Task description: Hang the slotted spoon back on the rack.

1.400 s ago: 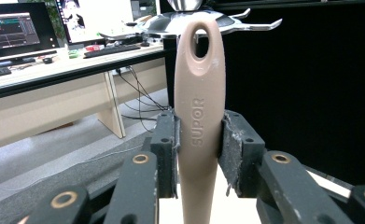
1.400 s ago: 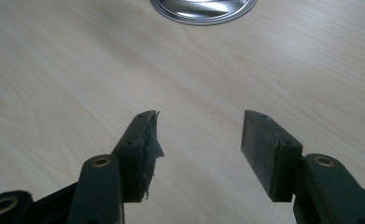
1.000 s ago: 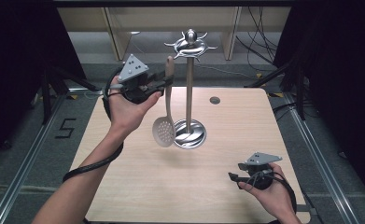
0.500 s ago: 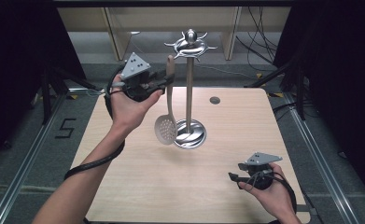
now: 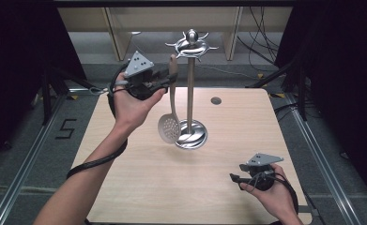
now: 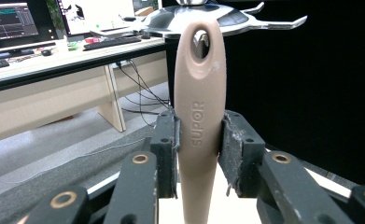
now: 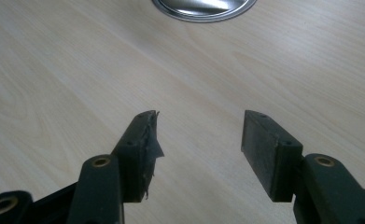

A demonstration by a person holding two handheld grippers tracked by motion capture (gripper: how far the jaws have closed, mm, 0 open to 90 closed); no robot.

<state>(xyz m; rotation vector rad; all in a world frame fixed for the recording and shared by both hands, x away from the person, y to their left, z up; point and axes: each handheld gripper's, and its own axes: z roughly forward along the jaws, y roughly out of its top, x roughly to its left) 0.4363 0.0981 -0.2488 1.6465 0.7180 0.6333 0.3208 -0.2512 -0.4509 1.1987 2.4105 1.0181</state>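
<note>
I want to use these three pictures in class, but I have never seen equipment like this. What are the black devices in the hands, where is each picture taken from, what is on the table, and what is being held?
No robot here: a person holds a hand-operated two-jaw gripper in each hand. The wide picture comes from a fixed camera above the person's side of the wooden table. The other two come from cameras riding on the grippers, looking along their black jaws.

On the table stands a metal utensil stand with a round base and hooked arms on top.

The left gripper, raised, is shut on the beige handle of a slotted spoon, whose hanging hole is up near the stand's arms. The right gripper rests low near the table's right front corner, jaws open, holding nothing.
</note>
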